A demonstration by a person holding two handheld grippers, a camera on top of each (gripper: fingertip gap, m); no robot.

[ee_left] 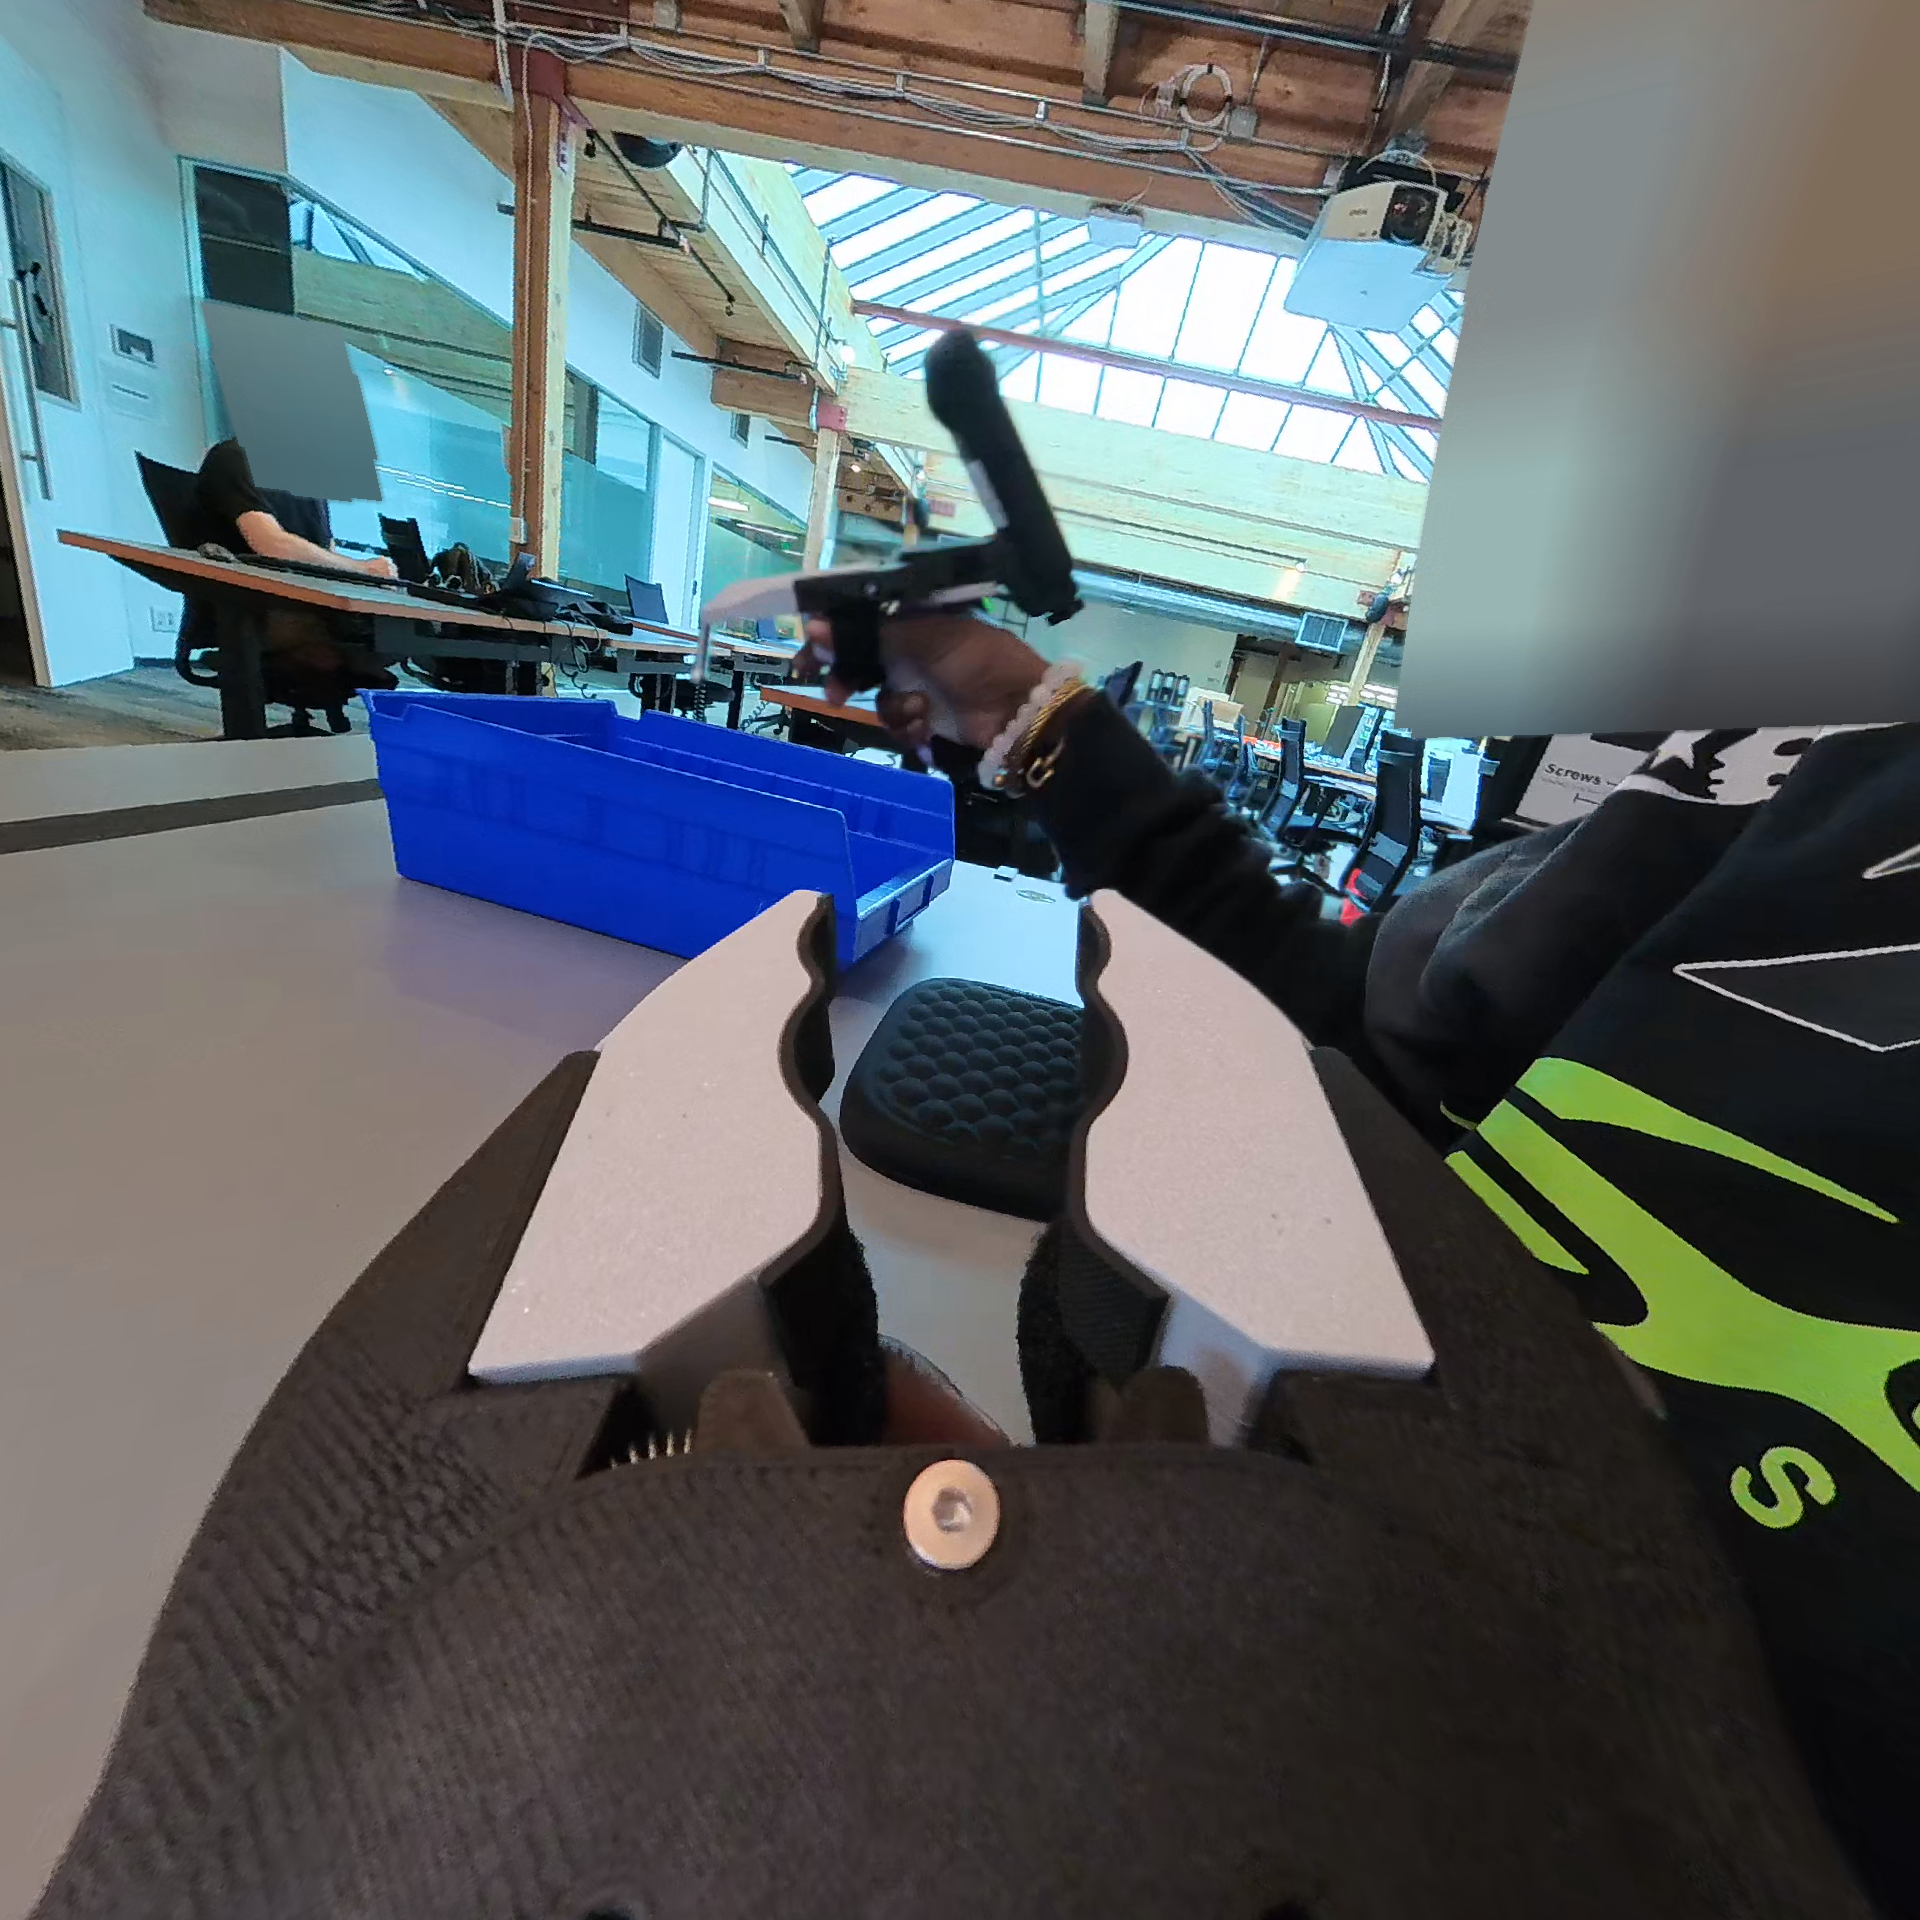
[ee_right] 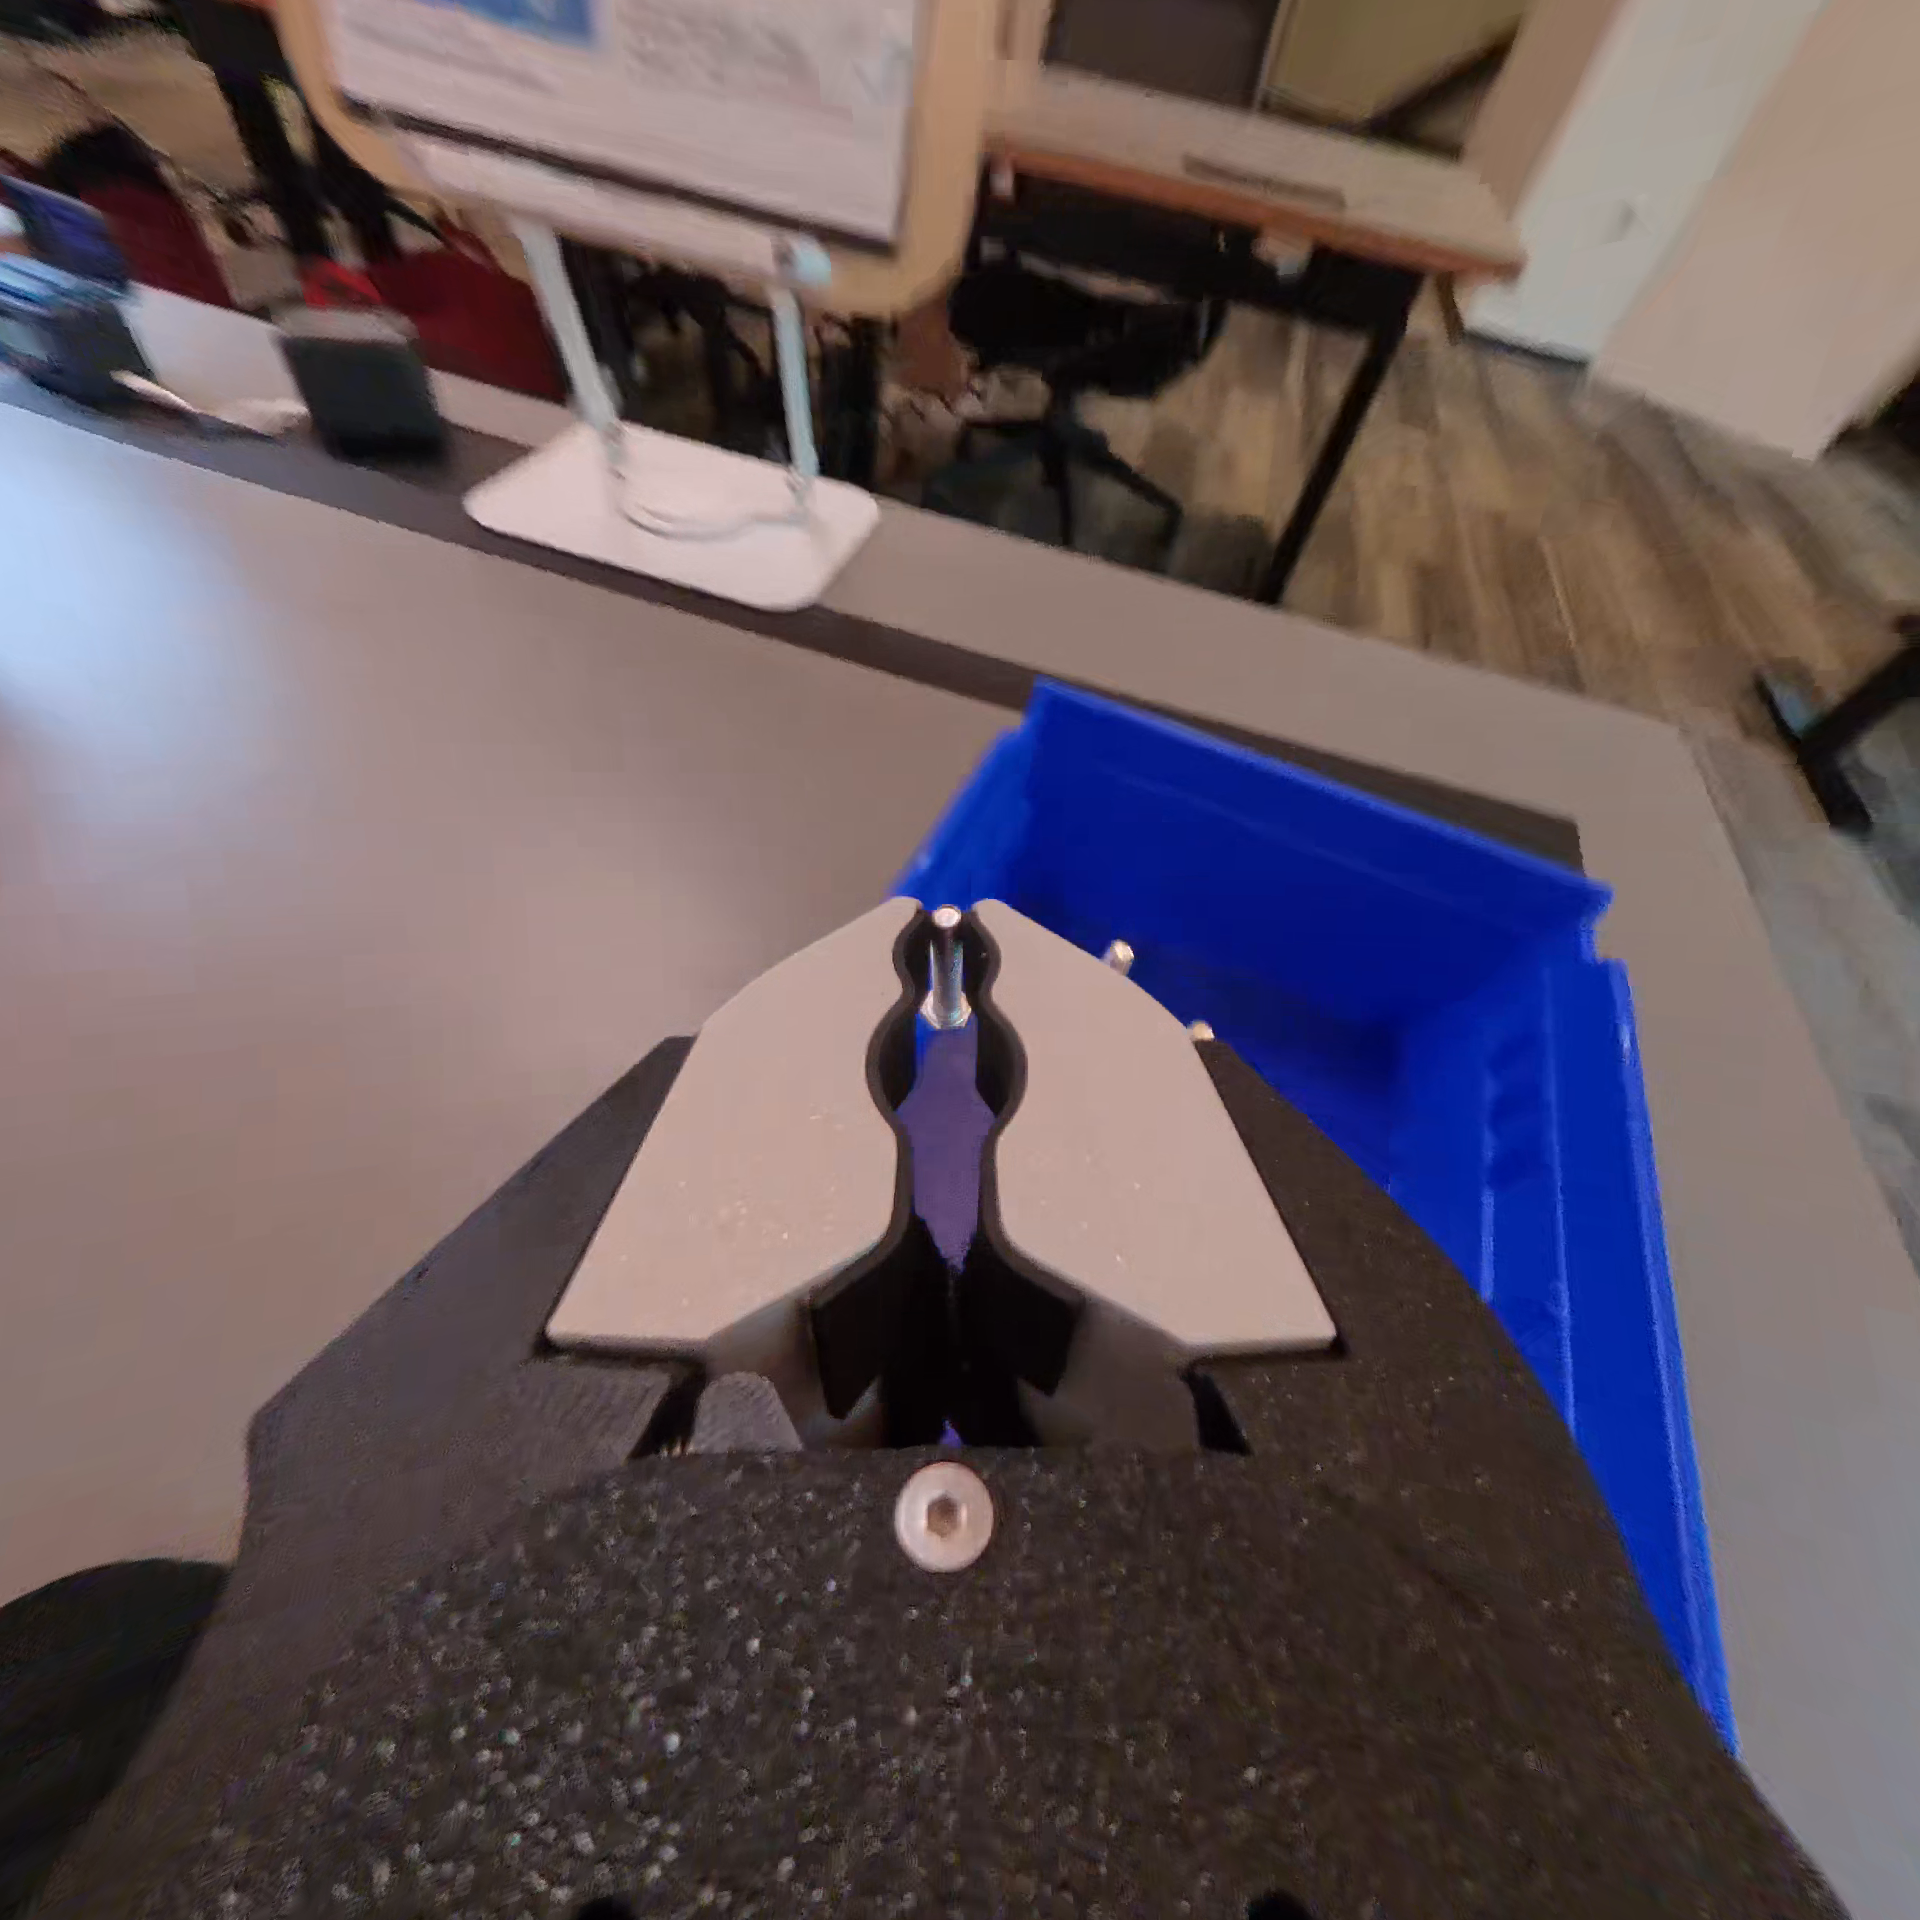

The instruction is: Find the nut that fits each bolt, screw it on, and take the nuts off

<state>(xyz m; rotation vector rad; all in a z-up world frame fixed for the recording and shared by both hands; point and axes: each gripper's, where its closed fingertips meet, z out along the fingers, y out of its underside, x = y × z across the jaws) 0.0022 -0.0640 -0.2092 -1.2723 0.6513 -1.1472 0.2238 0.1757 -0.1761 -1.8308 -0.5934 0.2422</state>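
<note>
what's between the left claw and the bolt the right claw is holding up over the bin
Nothing visible blocks it. The left claw is open and empty, low over the table, with a black pad on the table beyond its tips. The bolt, pinched in the right claw, hangs in open air above the blue bin.

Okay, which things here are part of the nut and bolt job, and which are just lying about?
Job:
- bolt gripped in the right gripper
- blue bin
- left gripper, open

Lying about:
- black textured pad
- white stand
</note>
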